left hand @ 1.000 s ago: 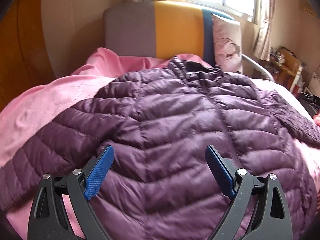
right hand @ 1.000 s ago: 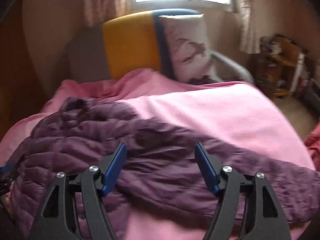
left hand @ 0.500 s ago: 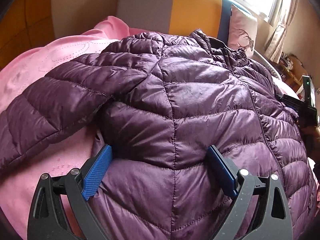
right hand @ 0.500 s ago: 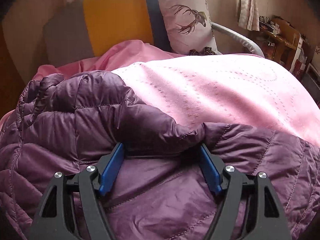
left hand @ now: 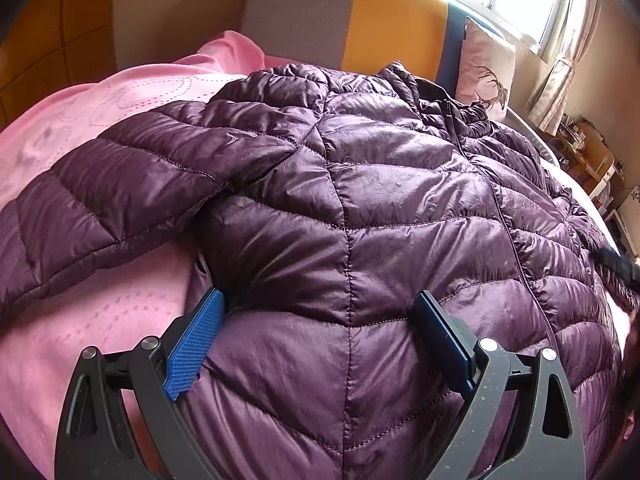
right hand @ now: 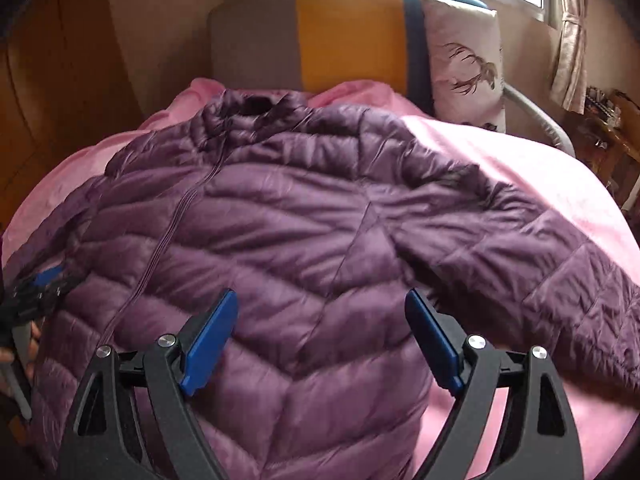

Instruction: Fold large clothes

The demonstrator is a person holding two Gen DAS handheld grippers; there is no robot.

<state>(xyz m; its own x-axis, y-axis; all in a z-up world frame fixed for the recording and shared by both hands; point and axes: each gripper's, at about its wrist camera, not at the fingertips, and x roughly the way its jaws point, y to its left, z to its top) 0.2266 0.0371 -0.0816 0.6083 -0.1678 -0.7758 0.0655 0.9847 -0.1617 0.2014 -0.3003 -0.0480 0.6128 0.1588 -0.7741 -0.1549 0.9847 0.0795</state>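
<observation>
A purple quilted puffer jacket (left hand: 360,200) lies zipper-up on a pink bedspread (left hand: 100,120), collar toward the headboard. Its left sleeve (left hand: 120,200) stretches out to the left, its other sleeve (right hand: 540,248) to the right. My left gripper (left hand: 318,300) is open and low on the jacket's body, with one blue pad at the side seam under the armpit and padded fabric bulging between the jaws. My right gripper (right hand: 320,298) hovers over the jacket (right hand: 300,220) near the right armpit. Its jaws are opening and nothing is pressed between them.
A grey, yellow and blue headboard (left hand: 380,20) and a deer-print pillow (right hand: 464,60) stand at the far end. Wooden panelling (right hand: 60,80) is on the left, cluttered shelves (left hand: 592,160) on the right. The other gripper (right hand: 44,284) shows at the left edge.
My left gripper sank onto the jacket's side and then stayed put. My right gripper let go of the fold at the armpit, drew back and widened; the whole jacket front now shows.
</observation>
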